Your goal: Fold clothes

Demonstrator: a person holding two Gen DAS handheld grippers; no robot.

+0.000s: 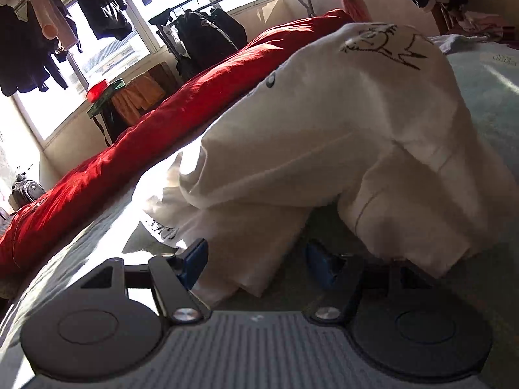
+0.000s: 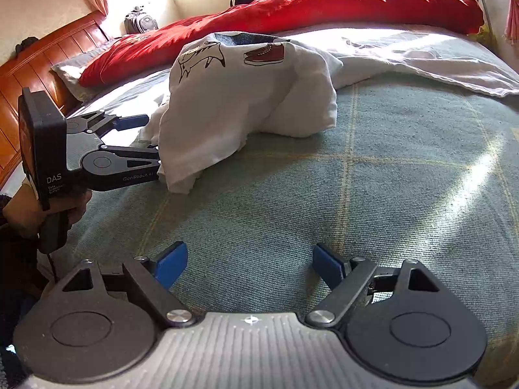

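Observation:
A white printed T-shirt (image 1: 324, 136) lies bunched in a heap on the green plaid bed cover (image 2: 356, 178); in the right wrist view it (image 2: 246, 97) shows a shark and a red shoe print. My left gripper (image 1: 256, 265) is open with a fold of the shirt lying between its blue pads, at the heap's near edge. In the right wrist view the left gripper (image 2: 149, 136) is at the heap's left side, its fingers spread. My right gripper (image 2: 249, 265) is open and empty, low over the bed cover, well short of the shirt.
A red duvet (image 2: 292, 6) runs along the far side of the bed. A white cloth (image 2: 421, 61) lies flat behind the shirt. A wooden headboard (image 2: 32, 64) stands at the left. A clothes rack (image 1: 207, 32) and hanging clothes stand by the window.

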